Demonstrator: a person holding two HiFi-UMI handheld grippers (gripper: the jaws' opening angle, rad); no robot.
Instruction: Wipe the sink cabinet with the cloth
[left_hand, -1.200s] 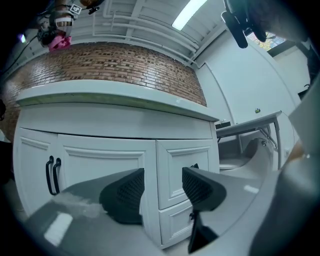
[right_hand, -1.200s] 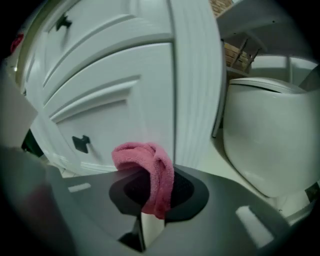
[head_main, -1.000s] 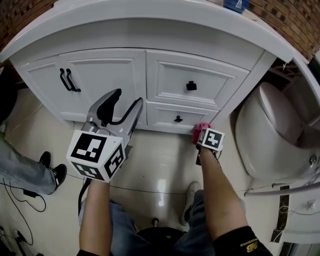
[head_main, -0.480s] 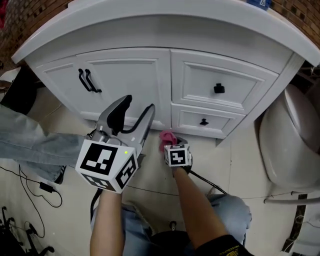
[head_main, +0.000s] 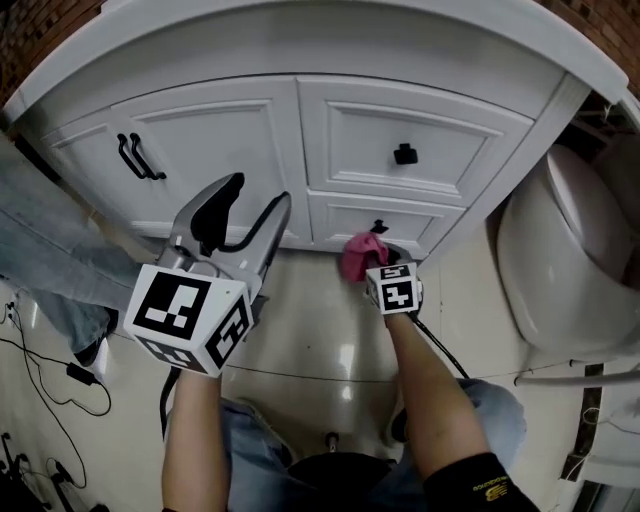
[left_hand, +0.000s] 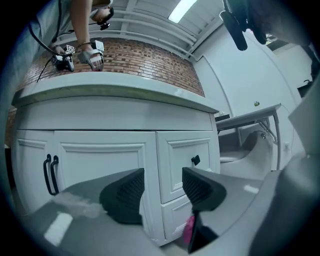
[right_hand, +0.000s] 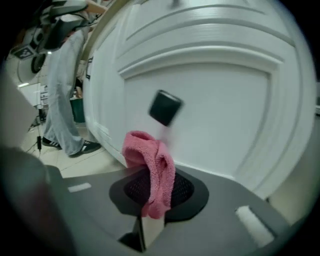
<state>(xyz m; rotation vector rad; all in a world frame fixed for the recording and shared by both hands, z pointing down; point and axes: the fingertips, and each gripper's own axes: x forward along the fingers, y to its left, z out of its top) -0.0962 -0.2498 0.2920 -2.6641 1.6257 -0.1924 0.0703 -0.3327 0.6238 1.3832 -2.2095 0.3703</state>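
Note:
The white sink cabinet (head_main: 250, 140) fills the top of the head view, with a double-handled door at left and two drawers at right. A pink cloth (head_main: 358, 256) is pinched in my right gripper (head_main: 368, 258), held low against the bottom drawer (head_main: 370, 225) just below its black knob (right_hand: 164, 107). In the right gripper view the pink cloth (right_hand: 151, 170) sticks up from the shut jaws, close to the drawer front. My left gripper (head_main: 245, 215) hangs open and empty in front of the cabinet door; the left gripper (left_hand: 160, 192) frames the seam between door and drawers.
A white toilet (head_main: 560, 270) stands close at the right of the cabinet. A person's legs in jeans (head_main: 45, 270) and a black shoe (head_main: 92, 350) are at the left, with cables (head_main: 60, 385) on the tiled floor. My own knees are below.
My right gripper with the cloth has moved along the cabinet's bottom edge, from the far right, to the middle, and now onto the lower drawer front. The left gripper stayed open.

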